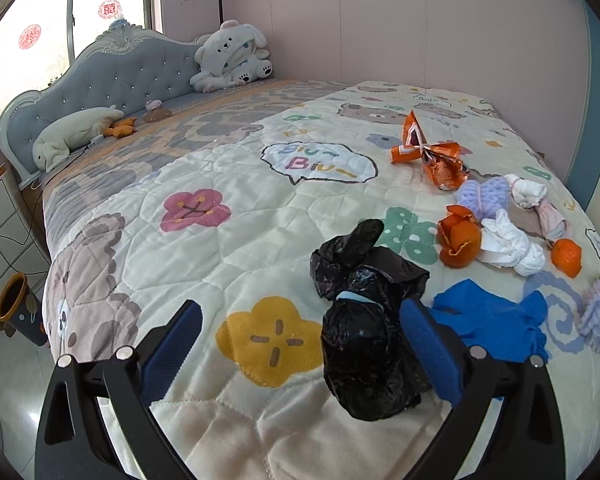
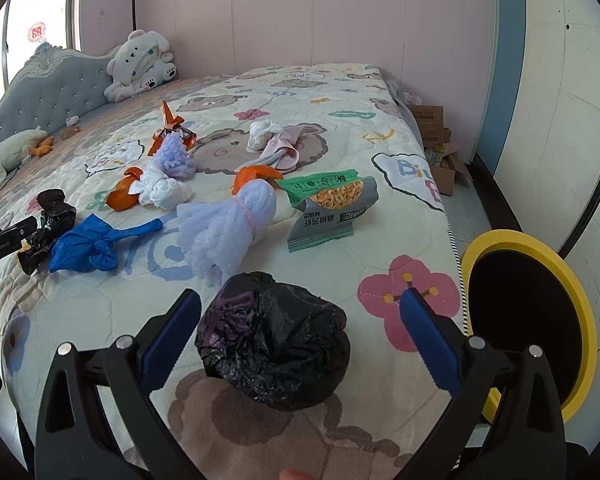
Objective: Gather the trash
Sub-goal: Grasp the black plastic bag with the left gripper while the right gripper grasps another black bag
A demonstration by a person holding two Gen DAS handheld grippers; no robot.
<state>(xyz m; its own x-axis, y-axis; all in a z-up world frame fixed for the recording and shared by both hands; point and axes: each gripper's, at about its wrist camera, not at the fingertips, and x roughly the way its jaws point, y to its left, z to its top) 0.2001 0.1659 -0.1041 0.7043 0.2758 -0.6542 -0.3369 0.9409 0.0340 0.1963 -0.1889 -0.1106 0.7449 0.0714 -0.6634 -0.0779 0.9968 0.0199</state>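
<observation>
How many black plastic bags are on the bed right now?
2. One black bag lies between the open left gripper fingers, beside the blue glove. The other black bag sits between the open right gripper fingers, near the yellow-rimmed bin. Others could be hidden.

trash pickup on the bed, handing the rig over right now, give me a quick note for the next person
Left claw: open, a twisted black bag between its fingers, not gripped.
Right claw: open around a crumpled black bag.
Yellow-rimmed bin: beside the bed, on the right claw's side.
On the quilt: blue glove, snack packet, orange wrapper, orange peels, plus yarn bundles and knotted cloths.
Done: nothing visibly binned.
Left: close on both bags, bin them, then the rest.
</observation>
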